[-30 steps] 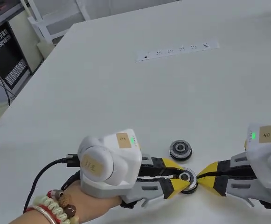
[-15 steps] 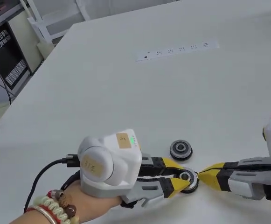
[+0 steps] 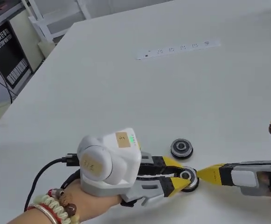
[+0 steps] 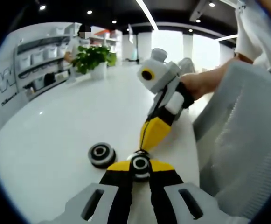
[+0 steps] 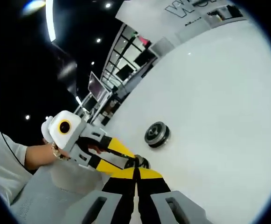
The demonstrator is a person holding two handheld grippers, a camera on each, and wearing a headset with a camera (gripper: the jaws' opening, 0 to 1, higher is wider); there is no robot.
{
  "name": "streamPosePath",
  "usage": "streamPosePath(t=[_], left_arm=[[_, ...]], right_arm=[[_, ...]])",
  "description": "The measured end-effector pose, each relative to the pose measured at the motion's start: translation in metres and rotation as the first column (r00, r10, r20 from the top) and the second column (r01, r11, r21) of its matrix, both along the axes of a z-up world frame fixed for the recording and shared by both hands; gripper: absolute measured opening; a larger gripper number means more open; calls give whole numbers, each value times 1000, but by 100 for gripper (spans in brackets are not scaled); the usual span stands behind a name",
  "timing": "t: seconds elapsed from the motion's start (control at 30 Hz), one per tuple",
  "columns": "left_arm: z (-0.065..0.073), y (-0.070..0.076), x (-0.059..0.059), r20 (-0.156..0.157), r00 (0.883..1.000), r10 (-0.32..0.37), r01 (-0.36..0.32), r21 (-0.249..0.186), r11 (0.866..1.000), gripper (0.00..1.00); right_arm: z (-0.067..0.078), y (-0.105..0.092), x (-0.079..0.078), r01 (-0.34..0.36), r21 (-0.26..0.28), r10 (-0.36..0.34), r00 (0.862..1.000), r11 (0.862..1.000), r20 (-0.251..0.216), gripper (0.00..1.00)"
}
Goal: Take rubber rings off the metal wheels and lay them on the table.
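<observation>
A small metal wheel (image 3: 187, 176) with a black rubber ring (image 3: 192, 185) sits low on the white table (image 3: 126, 93). My left gripper (image 3: 184, 176) is shut on it, one yellow-tipped jaw on each side; its own view has the wheel (image 4: 140, 164) between the jaws. From the right, my right gripper (image 3: 200, 173) reaches in with its jaws pressed together at the ring's edge (image 5: 143, 163). A second wheel (image 3: 181, 148) with its ring on lies just beyond, free of both grippers (image 4: 101, 154) (image 5: 156, 134).
A white power strip (image 3: 177, 49) is set into the table farther back. The table's left edge (image 3: 37, 70) drops to a floor with a white rack (image 3: 56, 21) and a dark cabinet (image 3: 4, 51). A cable (image 3: 46, 172) trails from the left gripper.
The right gripper's body has drawn back to the right and lower while its tip stays at the wheel. The left gripper and both wheels have stayed put.
</observation>
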State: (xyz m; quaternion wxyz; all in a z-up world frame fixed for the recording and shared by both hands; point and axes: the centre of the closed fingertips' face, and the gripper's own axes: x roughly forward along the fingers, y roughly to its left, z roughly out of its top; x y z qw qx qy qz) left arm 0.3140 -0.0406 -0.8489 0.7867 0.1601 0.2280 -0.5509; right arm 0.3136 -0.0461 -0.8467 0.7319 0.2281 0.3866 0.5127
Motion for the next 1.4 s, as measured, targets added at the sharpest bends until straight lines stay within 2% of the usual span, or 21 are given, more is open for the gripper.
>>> streamPosePath(t=[0.03,0.17,0.57,0.9,1.17,1.4], left_arm=[[0,0,0,2,1000,-1,1,1,1000,14],[0,0,0,3,1000,-1,1,4,1000,14],[0,0,1,10,1000,-3,3,9,1000,14],[0,0,1,7,1000,0,0,7,1000,14],[0,0,1,9,1000,-1,1,7,1000,14],[0,0,1,10,1000,1,-1,8,1000,14]], right_arm=[[1,0,0,5,15,-5,1000,1000,-17,0],[3,2,-1,-4,17,4,1000,1000,-10,0],[8,6,-2,5,72,-3,1000,997,-31,0],[10,11,-3,-8,88,9,1000,996,-16,0],[14,12,-2,-5,127,7,1000,992,-15,0],[12,11,-1,1,114,1,1000,993,-11,0]])
